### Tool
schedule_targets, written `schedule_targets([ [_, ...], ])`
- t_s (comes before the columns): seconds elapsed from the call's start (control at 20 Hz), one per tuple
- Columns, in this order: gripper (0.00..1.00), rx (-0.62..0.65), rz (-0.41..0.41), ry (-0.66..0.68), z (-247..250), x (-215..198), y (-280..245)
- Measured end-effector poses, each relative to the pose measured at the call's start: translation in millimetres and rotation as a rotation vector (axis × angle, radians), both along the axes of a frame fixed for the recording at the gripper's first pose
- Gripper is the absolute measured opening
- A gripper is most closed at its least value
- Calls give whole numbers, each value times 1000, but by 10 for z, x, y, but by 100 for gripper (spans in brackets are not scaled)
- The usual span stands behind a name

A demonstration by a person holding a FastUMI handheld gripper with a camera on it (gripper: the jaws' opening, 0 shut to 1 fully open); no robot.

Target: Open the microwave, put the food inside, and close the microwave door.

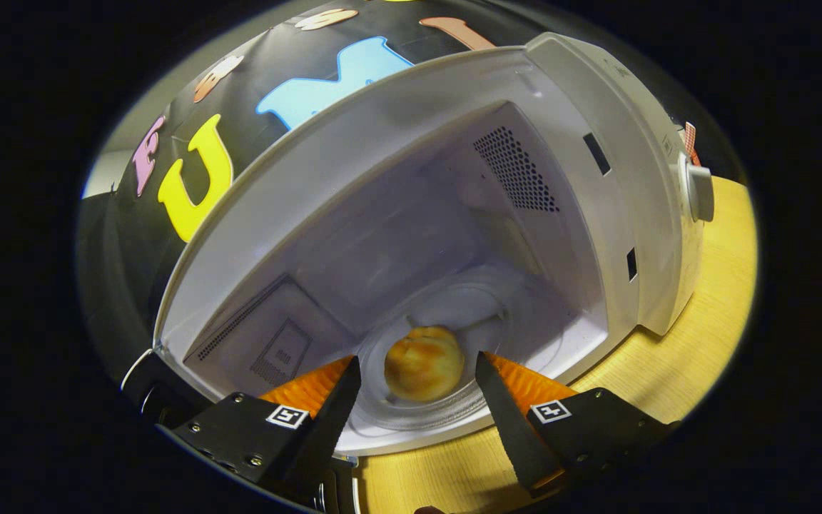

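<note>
Right, my tool (418, 389) is at the mouth of the microwave (582, 214) with its fingers spread wide and gripping nothing. The bun (424, 363) sits between the two fingertips and a touch beyond them, resting on the glass turntable (454, 307) inside the cavity. Neither finger seems to touch it; there is a clear gap on each side. So I read the food as placed, and the step in hand as backing out and getting the door shut.

To do that well, I want to draw the tool straight back along its own line, fingers kept apart, so I do not nudge the bun off the plate or clip the lower lip of the opening just under my fingertips. Once clear, I need to find the door (147, 392). It hangs open off to my left finger's side, a dark edge low down there, though I cannot tell how far it has swung. A push on its outer face near the free edge should swing it home; a push too near the hinge would likely shove the whole oven instead.

The knob (700, 193) sticks out on the control panel beyond my right finger. Under the oven is a pale wooden surface (703, 343), bare on that side, with light grain. Behind stands the black cloth wall (254, 71) of the booth.
</note>
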State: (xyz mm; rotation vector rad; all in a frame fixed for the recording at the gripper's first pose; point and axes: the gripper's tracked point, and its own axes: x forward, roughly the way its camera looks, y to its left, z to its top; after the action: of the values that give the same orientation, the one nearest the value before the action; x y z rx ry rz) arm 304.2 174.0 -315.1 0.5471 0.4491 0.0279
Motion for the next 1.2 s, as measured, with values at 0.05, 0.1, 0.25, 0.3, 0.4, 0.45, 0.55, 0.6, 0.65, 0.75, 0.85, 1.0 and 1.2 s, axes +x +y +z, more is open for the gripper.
schedule_targets([
  [0.05, 97, -14, 21, -4, 55, -76, 21],
  [0.1, 98, -22, 43, -13, 136, -164, 50],
  [0.25, 97, -68, 117, -66, 441, -432, 135],
  [0.3, 97, -83, 134, -84, 560, -527, 149],
  [0.4, 97, -103, 162, -127, 788, -696, 161],
  [0.45, 97, -113, 173, -148, 907, -781, 149],
  [0.55, 97, -141, 194, -183, 1105, -953, 127],
  [0.6, 97, -155, 203, -199, 1200, -1044, 109],
  [0.65, 97, -167, 216, -214, 1285, -1138, 106],
  [0.75, 97, -188, 243, -243, 1437, -1333, 119],
  [0.85, 97, -203, 275, -276, 1582, -1550, 157],
  [1.0, 97, -225, 327, -311, 1729, -1887, 261],
  [1.2, 97, -237, 369, -366, 1919, -2295, 420],
])
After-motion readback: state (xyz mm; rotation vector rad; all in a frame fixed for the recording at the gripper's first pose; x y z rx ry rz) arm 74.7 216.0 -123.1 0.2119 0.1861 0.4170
